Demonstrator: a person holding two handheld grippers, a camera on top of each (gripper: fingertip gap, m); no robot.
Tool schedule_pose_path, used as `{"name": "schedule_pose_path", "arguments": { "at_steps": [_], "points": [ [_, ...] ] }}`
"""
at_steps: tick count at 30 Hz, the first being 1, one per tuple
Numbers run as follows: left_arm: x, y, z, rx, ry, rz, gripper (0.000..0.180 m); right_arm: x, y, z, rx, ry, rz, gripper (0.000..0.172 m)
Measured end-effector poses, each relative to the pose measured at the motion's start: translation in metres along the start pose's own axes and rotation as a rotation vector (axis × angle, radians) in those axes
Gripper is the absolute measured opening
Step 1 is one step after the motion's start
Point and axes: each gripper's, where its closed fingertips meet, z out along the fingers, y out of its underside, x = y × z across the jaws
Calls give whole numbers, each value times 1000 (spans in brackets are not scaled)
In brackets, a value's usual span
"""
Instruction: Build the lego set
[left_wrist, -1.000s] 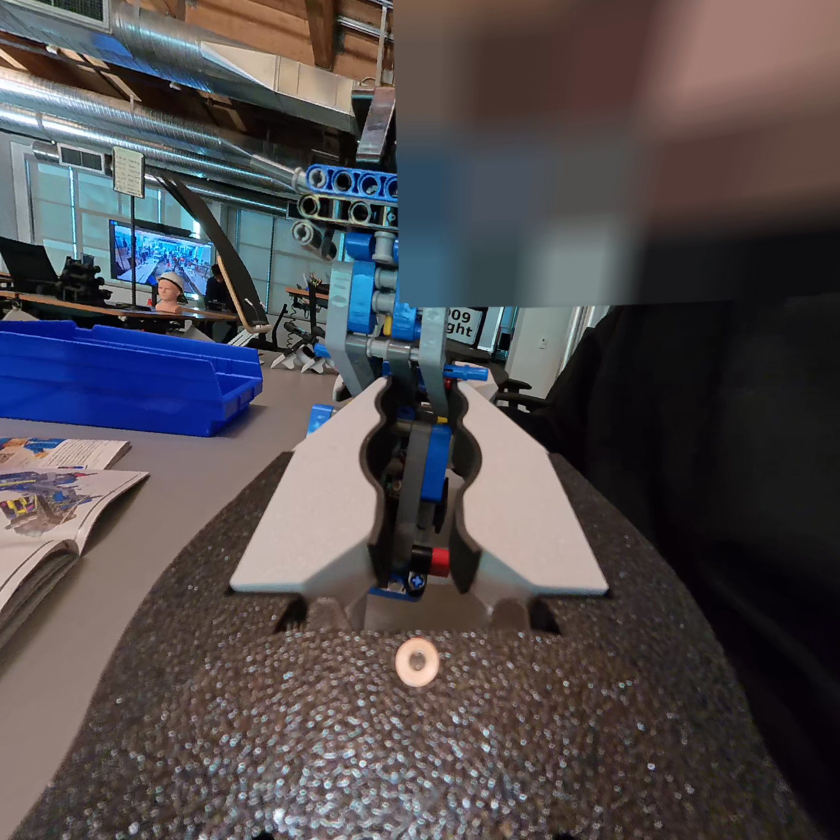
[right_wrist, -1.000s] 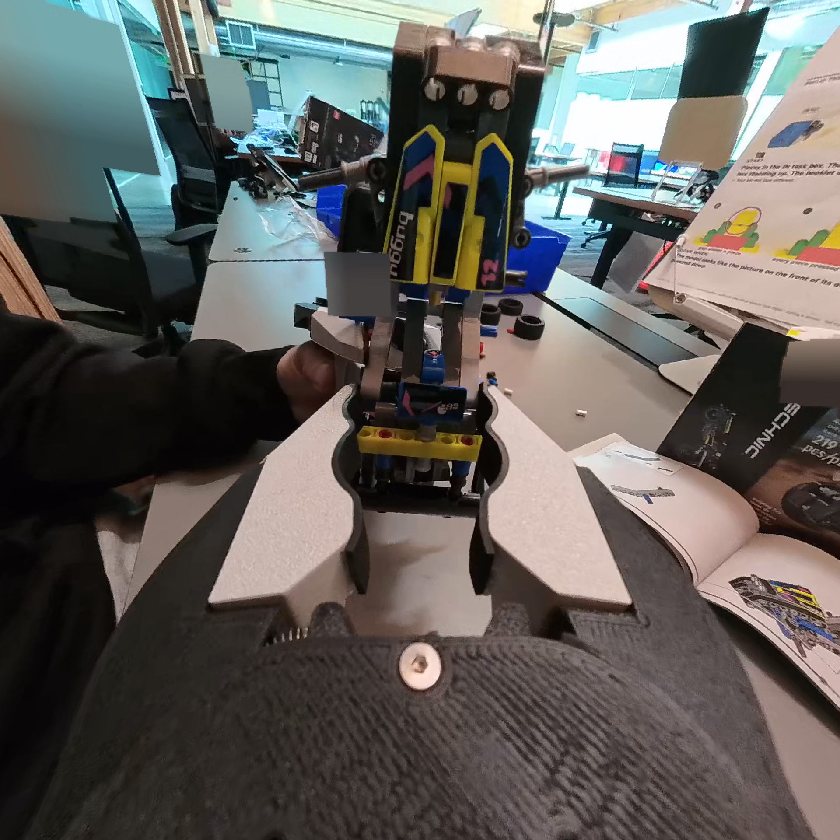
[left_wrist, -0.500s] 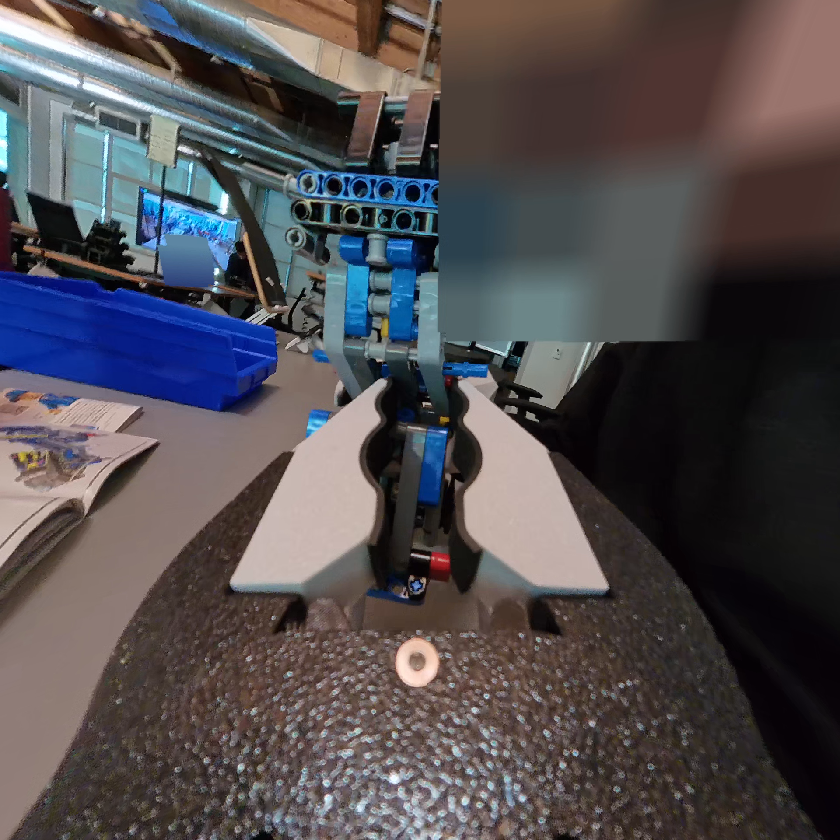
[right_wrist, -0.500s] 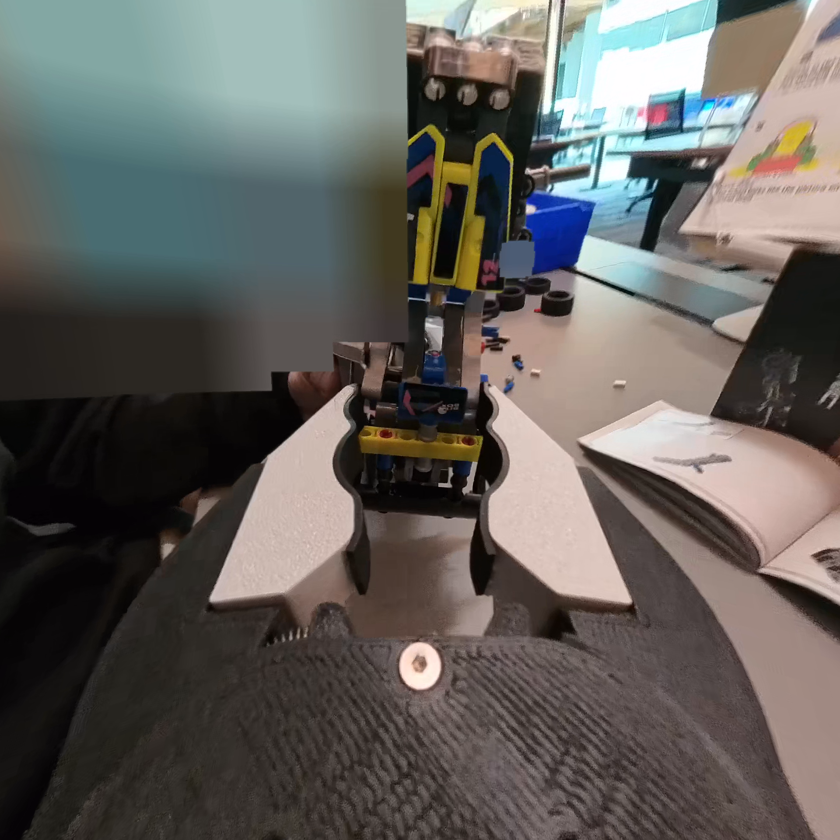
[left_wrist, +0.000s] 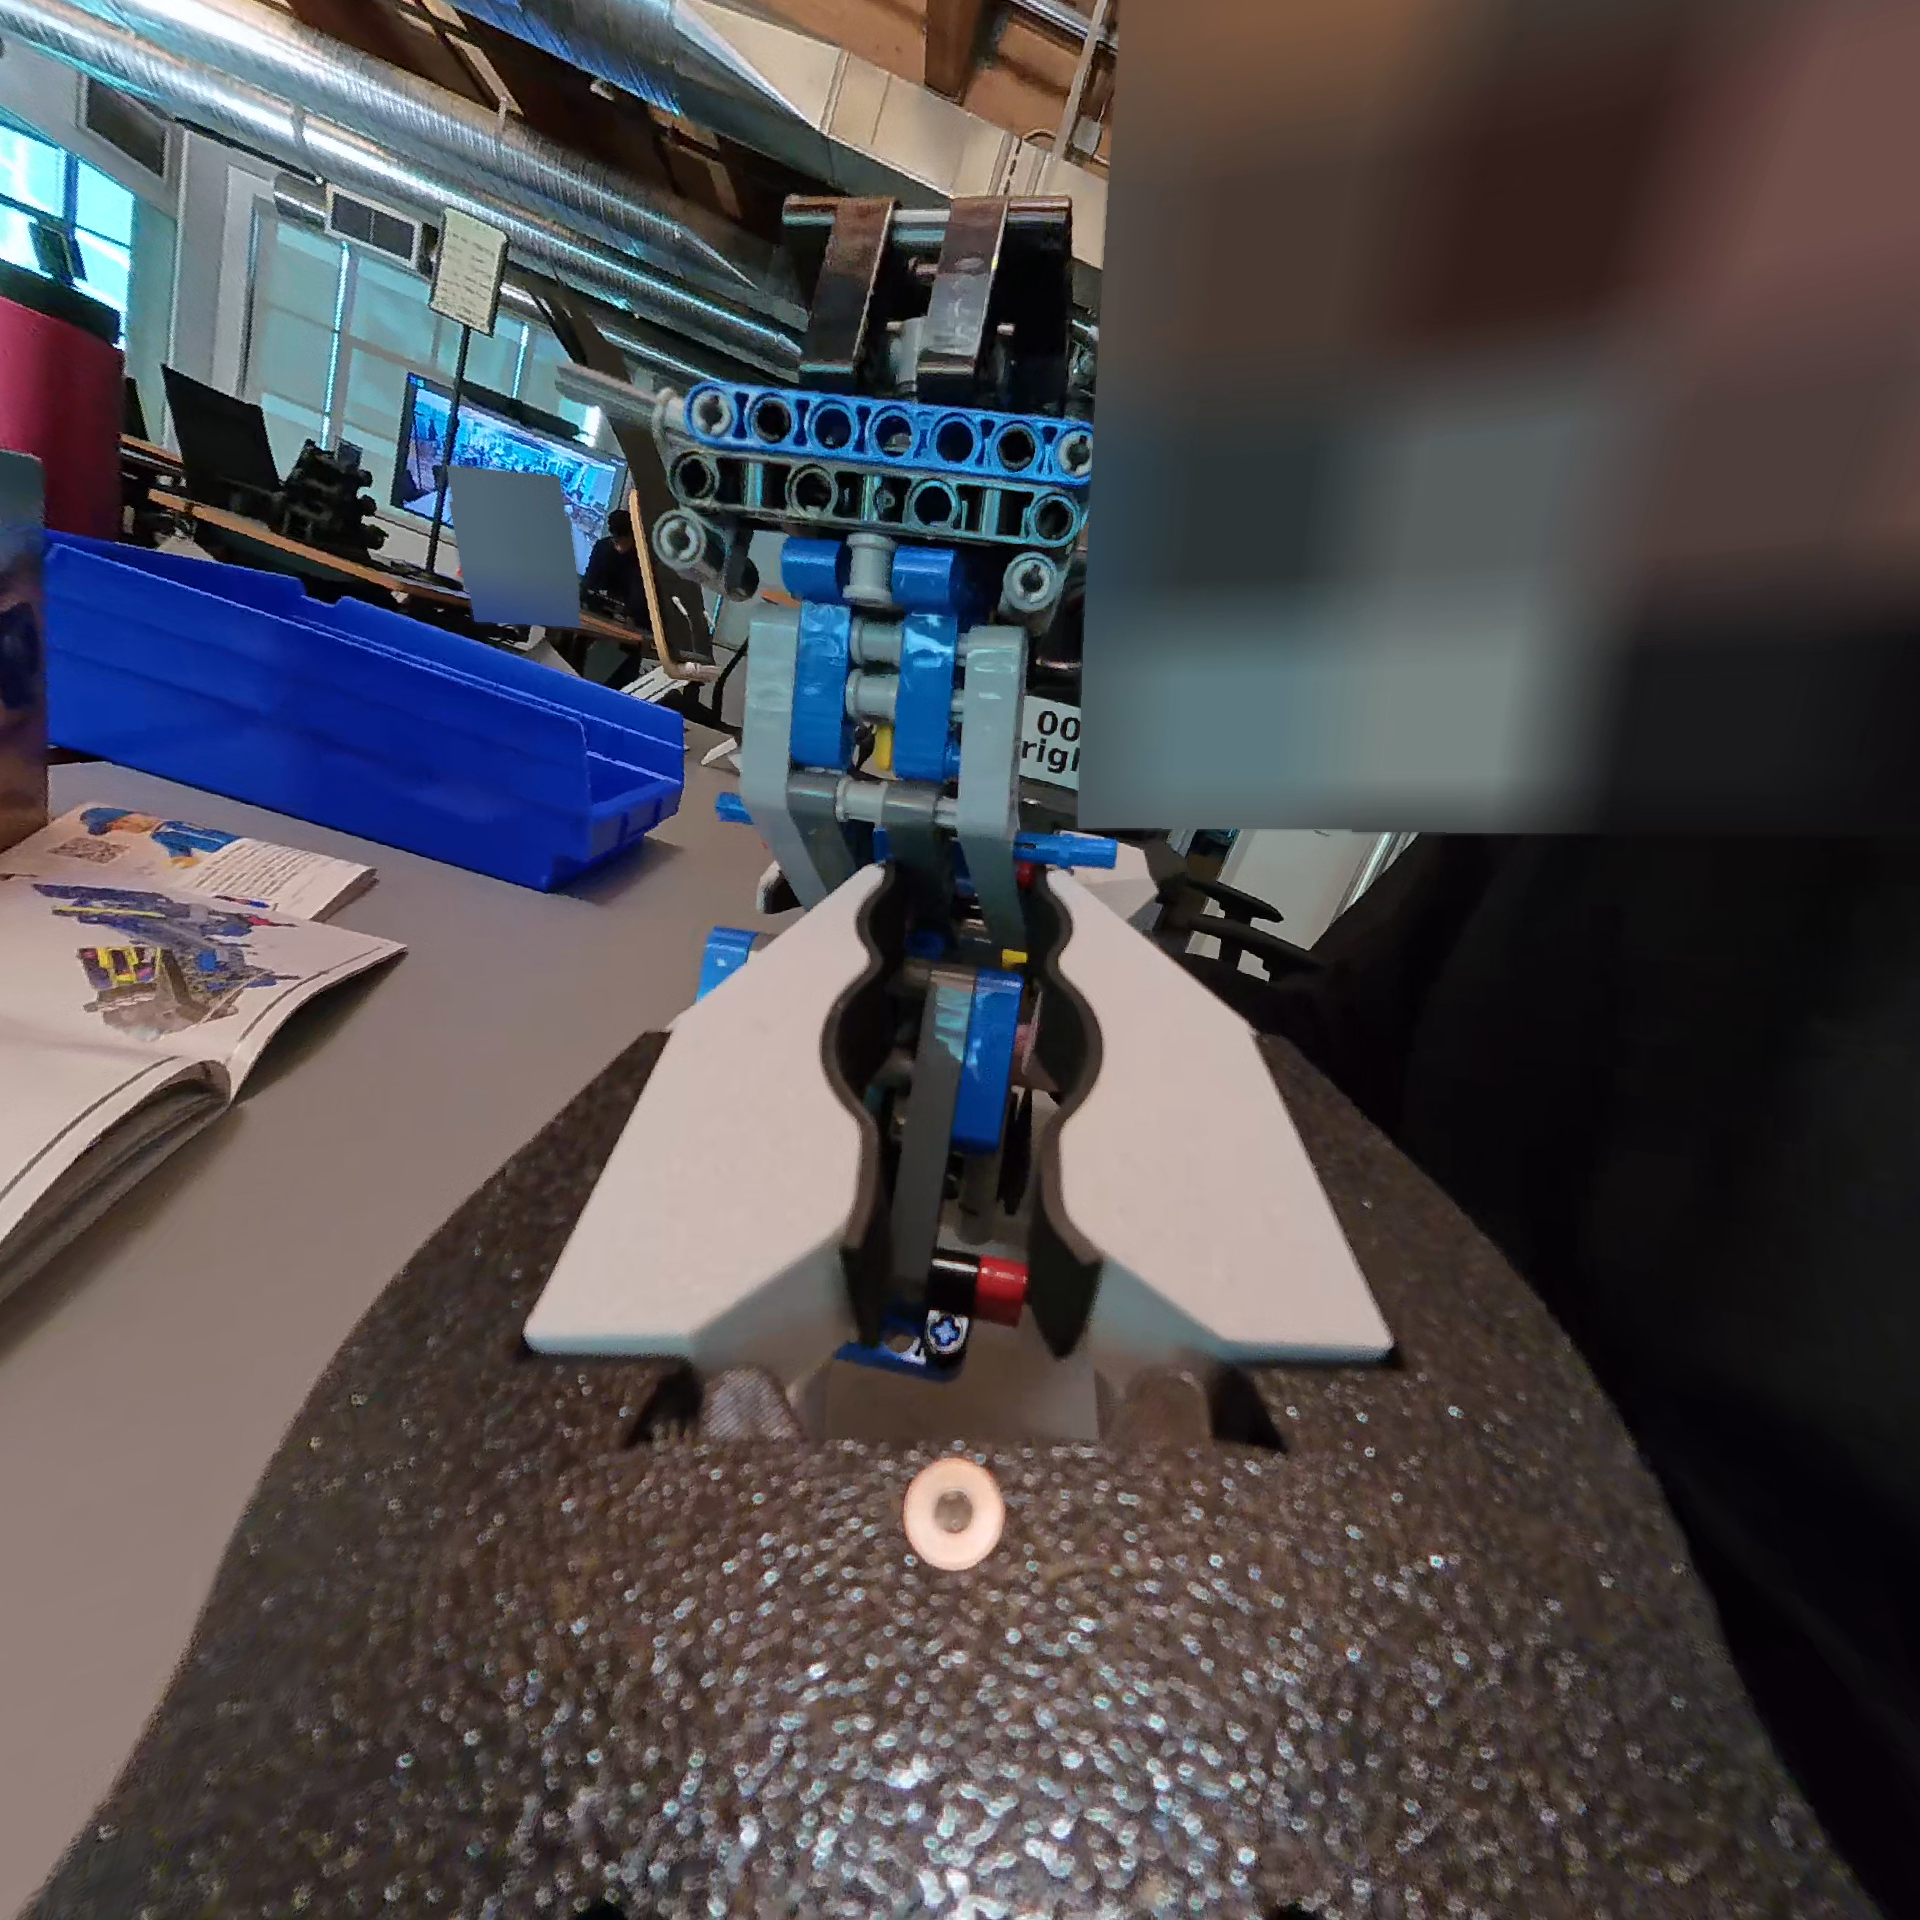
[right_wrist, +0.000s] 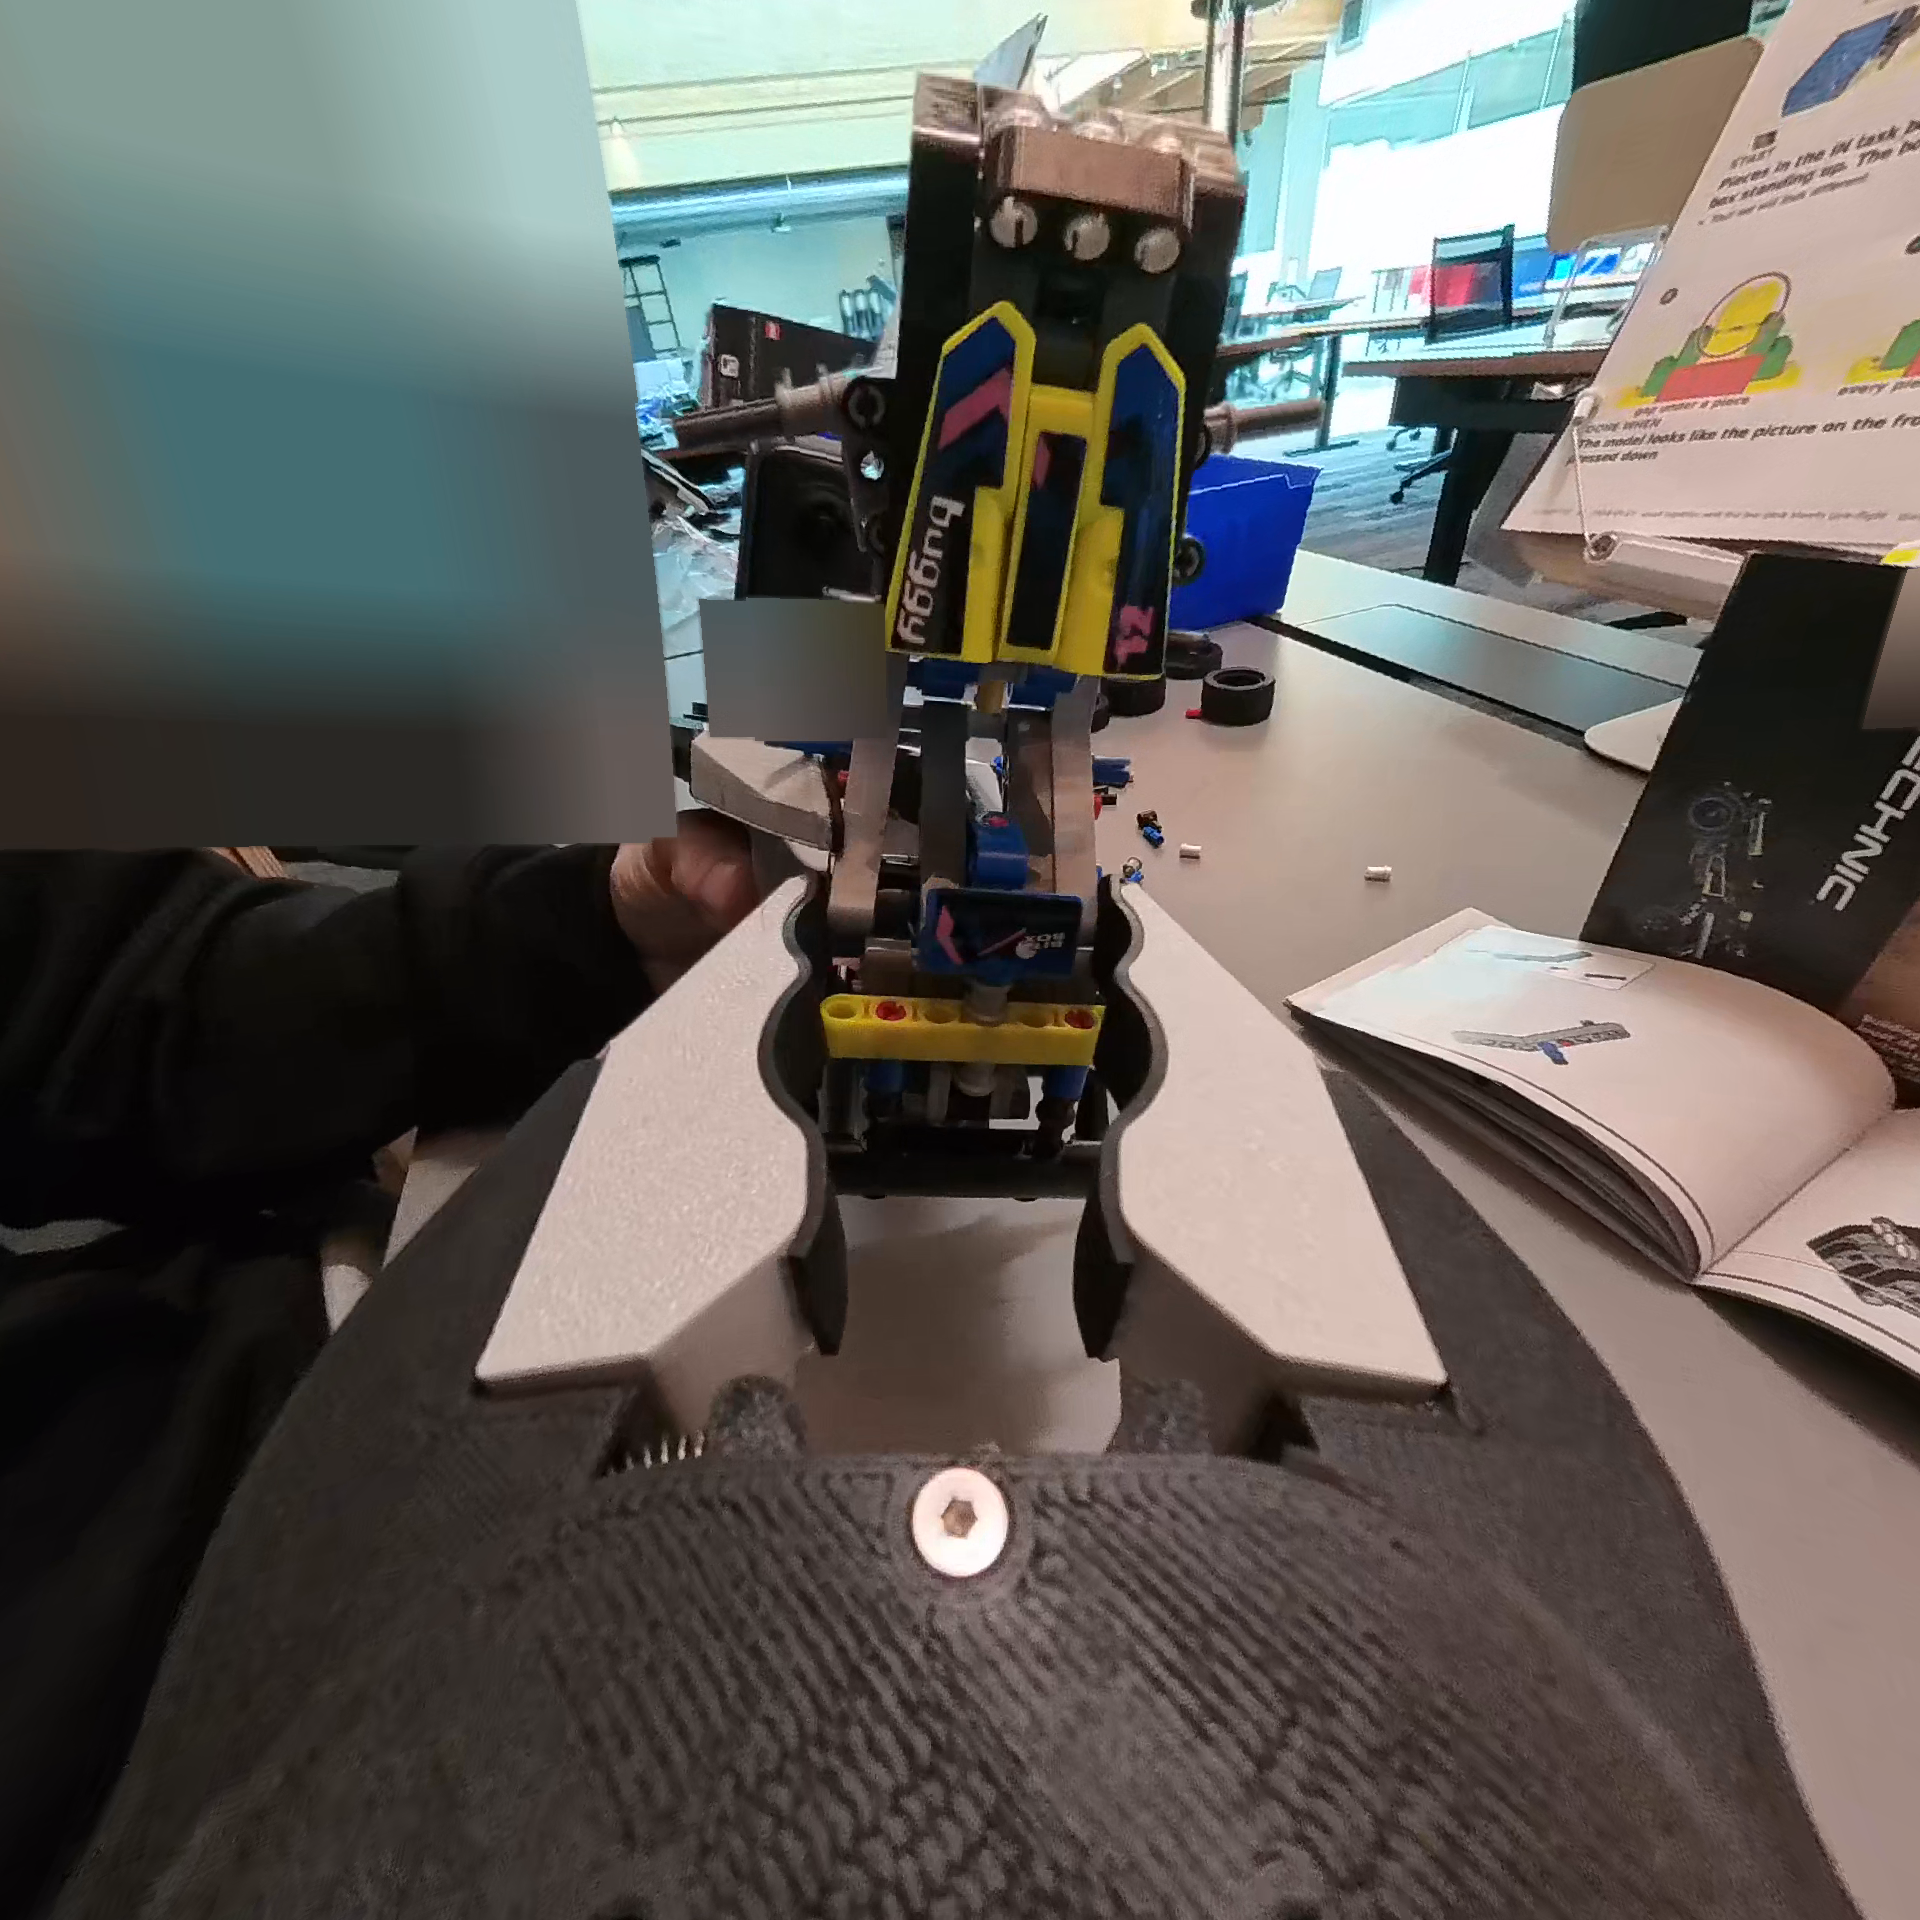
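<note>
Two tools share one brick-built buggy model, and neither grasp has altered over the last second; only the room behind has slid across each view, so the pair has swung together. In the left wrist view, the left tool (left_wrist: 961, 904) is narrow, its pads pressed on the grey and blue beams of the buggy model (left_wrist: 883, 665), which runs straight ahead from the fingertips, long axis in line with the fingers, its blue cross beam (left_wrist: 883, 436) farthest out. A blue bin (left_wrist: 343, 707) and an open instruction booklet (left_wrist: 156, 997) lie left of the tool on the surface (left_wrist: 468, 1039). In the right wrist view, the right tool (right_wrist: 961, 914) stands at a middling width, clamped on the model's end by the yellow beam (right_wrist: 961, 1029); the model's yellow-and-blue panels point away, ahead of the tool. The left tool's finger (right_wrist: 758, 790) reaches in from the left. Loose tyres (right_wrist: 1236, 694) sit ahead and right.
</note>
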Motion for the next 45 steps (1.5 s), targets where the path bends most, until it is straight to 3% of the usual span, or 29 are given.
{"name": "schedule_pose_path", "arguments": {
  "at_steps": [12,22,29,38,45],
  "points": [
    [-12,9,0,-52,-65,-32,20,8,12,2,1,-27,84,49],
    [-12,20,-2,-154,-87,38,20,7,24,5,-57,-42,95,50],
    [-13,19,-4,-131,-66,0,20,8,25,6,-71,-29,93,49],
    [-9,24,-7,-164,-40,102,19,4,30,7,-154,1,-21,49],
    [-6,22,-5,-154,-32,95,20,2,26,5,-164,16,-94,49]
  ]
}}
